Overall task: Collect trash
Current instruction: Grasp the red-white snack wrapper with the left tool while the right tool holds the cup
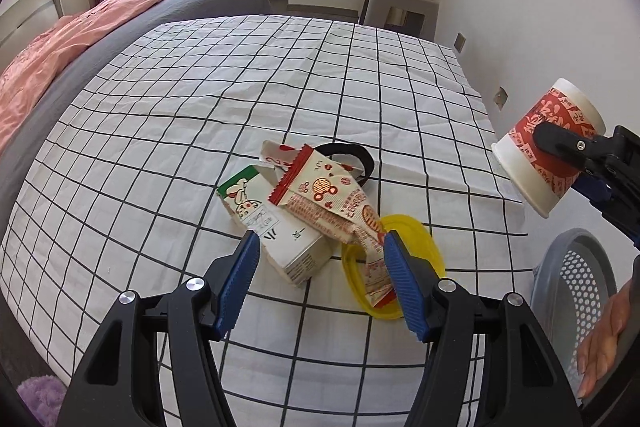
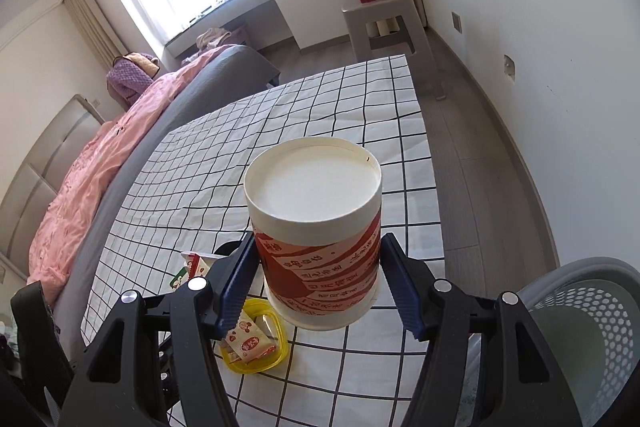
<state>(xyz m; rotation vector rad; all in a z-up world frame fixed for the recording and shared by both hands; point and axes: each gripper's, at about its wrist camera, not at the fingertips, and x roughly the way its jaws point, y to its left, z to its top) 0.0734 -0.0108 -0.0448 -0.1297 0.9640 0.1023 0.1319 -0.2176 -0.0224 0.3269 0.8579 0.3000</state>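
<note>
My right gripper (image 2: 318,279) is clamped on the paper cup (image 2: 316,227), red-and-white printed, its blue pads pressed to either side of the wall; the cup's white bottom faces my right camera. From the left camera I see that same cup (image 1: 548,147) lifted clear of the checked tablecloth (image 1: 200,87), tilted, off to the right near the wall and above the grey perforated bin (image 1: 576,279) (its mesh wall shows in the lower right corner of both views). A hand (image 1: 600,343) shows at the right edge there.

My left gripper (image 1: 320,259) has its jaws standing apart with nothing pinched between them. It hangs over the rest of the trash on the cloth: a white milk carton (image 1: 280,235) lying on its side, a red-and-white snack wrapper (image 1: 332,203) draped over the carton and into a yellow lid (image 1: 424,247), and a black ring (image 1: 356,159) behind them. One pad overlaps the wrapper in the frame, but I cannot tell whether it touches
</note>
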